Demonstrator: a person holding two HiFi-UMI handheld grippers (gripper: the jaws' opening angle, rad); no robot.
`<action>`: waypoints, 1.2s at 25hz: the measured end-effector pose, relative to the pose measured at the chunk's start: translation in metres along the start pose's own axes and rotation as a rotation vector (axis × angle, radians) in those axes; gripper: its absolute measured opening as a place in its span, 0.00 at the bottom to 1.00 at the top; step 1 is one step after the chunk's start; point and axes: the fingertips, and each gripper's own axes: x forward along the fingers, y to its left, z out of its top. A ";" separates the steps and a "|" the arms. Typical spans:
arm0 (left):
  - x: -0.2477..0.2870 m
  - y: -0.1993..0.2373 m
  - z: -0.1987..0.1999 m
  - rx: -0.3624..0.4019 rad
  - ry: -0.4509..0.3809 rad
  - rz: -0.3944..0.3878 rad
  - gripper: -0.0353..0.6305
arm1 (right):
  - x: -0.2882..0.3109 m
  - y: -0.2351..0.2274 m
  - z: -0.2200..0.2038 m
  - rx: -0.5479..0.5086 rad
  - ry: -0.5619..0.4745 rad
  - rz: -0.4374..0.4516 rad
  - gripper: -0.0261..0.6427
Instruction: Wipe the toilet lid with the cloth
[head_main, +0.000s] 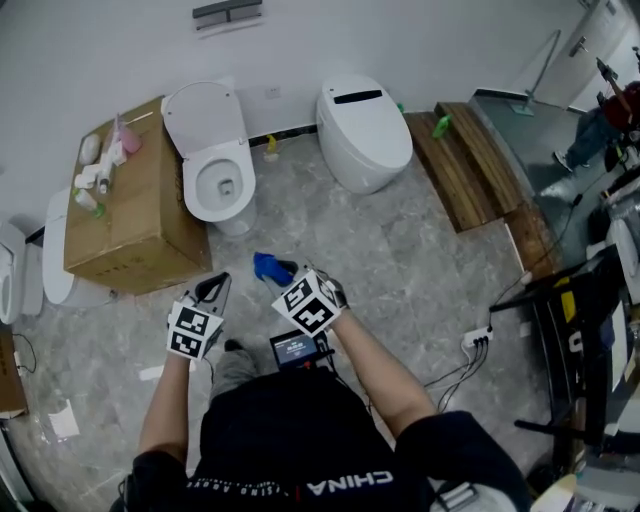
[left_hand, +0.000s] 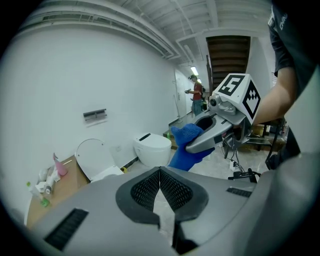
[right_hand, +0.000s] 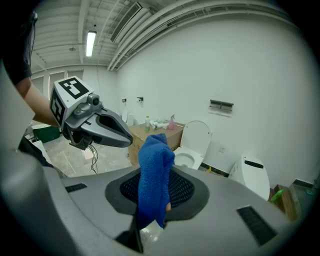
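While right gripper clamps one blue cloth, left gripper closed, empty.

Just left of the open toilet stands a box with bottles on it. To the toilet's right is a closed toilet, farther right a platform. Before it is the cloth.

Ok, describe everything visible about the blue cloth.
The blue cloth is a bright blue rag with a nubby, terry-like look, bunched rather than spread flat. It is pinched in the shut right claw, with one fold standing up above the pads and the rest drooping below. It hangs in the air in front of the person, above the grey marbled floor, touching nothing but that claw. The left claw is shut and apart from it.
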 end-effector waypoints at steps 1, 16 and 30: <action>0.003 0.006 0.000 -0.004 -0.001 0.003 0.07 | 0.004 -0.003 0.001 0.004 0.002 0.000 0.17; 0.055 0.189 -0.002 -0.034 -0.031 -0.051 0.07 | 0.133 -0.069 0.092 0.022 0.050 -0.100 0.17; 0.081 0.305 -0.016 -0.051 -0.028 -0.138 0.07 | 0.228 -0.100 0.152 0.048 0.085 -0.165 0.17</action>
